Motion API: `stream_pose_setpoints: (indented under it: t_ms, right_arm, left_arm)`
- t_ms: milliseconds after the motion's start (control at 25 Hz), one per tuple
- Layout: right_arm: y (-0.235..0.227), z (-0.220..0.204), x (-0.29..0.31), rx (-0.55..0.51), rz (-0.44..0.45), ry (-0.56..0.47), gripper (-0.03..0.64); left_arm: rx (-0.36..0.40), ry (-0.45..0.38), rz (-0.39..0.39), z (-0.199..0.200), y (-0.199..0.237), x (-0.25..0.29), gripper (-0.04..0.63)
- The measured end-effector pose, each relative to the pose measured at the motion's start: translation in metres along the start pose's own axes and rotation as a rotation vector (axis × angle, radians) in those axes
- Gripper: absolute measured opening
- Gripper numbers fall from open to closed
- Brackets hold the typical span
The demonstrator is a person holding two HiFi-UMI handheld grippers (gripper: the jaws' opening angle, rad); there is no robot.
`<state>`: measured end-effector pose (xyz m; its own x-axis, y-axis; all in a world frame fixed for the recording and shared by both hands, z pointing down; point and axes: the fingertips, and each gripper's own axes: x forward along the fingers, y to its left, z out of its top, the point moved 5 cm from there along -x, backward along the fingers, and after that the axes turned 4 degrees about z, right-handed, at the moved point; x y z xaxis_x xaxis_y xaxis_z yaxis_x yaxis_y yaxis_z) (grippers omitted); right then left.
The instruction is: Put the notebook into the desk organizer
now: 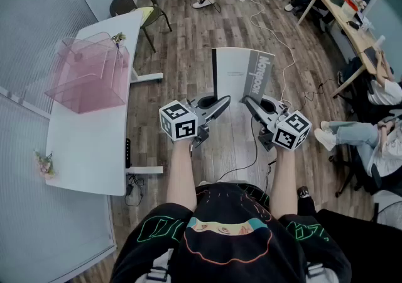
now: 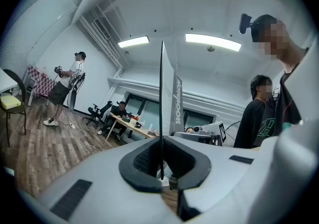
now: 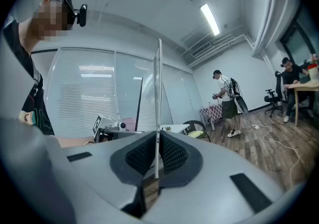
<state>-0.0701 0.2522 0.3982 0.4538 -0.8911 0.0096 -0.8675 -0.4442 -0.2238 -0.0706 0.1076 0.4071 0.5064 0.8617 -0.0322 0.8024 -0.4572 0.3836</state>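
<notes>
The notebook (image 1: 242, 75), grey and white with its title printed down the cover, is held upright in the air above the wooden floor. My left gripper (image 1: 223, 103) is shut on its lower left edge, my right gripper (image 1: 247, 103) on its lower right edge. In the left gripper view the notebook (image 2: 161, 98) appears edge-on, pinched between the jaws of that gripper (image 2: 162, 162). The right gripper view also has the notebook (image 3: 158, 93) edge-on in that gripper (image 3: 156, 156). The pink see-through desk organizer (image 1: 88, 73) stands on the white table (image 1: 88, 149), to my left.
A black chair with a yellow seat (image 1: 142, 9) stands beyond the table. Small flowers (image 1: 44, 164) lie on the table's near left edge. Cables (image 1: 286, 68) run across the floor. People sit at a wooden desk (image 1: 348, 21) on the right, and legs (image 1: 352, 134) reach in beside me.
</notes>
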Motion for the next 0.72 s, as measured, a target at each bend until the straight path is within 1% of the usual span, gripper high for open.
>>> stream_pose_setpoints:
  t_ms: [200,360,560,720]
  right_arm:
    - [-0.014,0.005,-0.012,0.039,-0.02,-0.017,0.014]
    - [-0.022,0.006,-0.024,0.014,-0.046,-0.016,0.014]
    - [-0.031,0.009,-0.04,-0.002,-0.042,-0.032,0.014]
    - [-0.03,0.005,-0.032,-0.032,-0.029,-0.03,0.014]
  left_arm:
    - [0.003,0.009,0.013,0.002,-0.004,0.019,0.006]
    - [0.005,0.031,0.02,0.0,-0.009,0.034,0.006]
    - [0.007,0.035,0.016,-0.001,-0.019,0.05,0.006]
    - [0.022,0.028,0.014,-0.002,-0.014,0.044,0.006]
